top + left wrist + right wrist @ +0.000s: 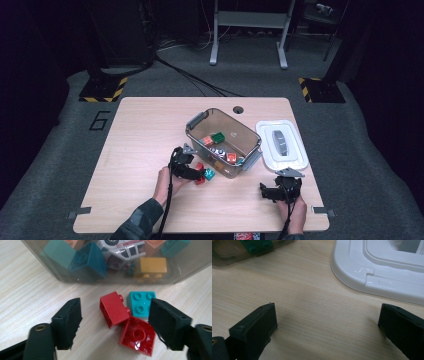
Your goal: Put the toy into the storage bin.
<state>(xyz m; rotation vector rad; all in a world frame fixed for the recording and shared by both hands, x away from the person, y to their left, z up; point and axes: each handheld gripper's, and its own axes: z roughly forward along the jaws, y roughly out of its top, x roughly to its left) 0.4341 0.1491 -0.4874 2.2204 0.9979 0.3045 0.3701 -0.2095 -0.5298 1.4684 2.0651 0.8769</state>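
Lower centre of the high view, just below the brown bin, my left gripper sits low over two red bricks and a teal brick on the worktop. Its jaws stand half apart around both red bricks, with no pad pressing either. At lower right, my right gripper rests with jaws wide over bare wood, near the white lid.

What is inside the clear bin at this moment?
The clear bin holds a green brick, orange bricks, a yellow brick, teal bricks and a toy car. Whatever lies beneath that pile is covered.
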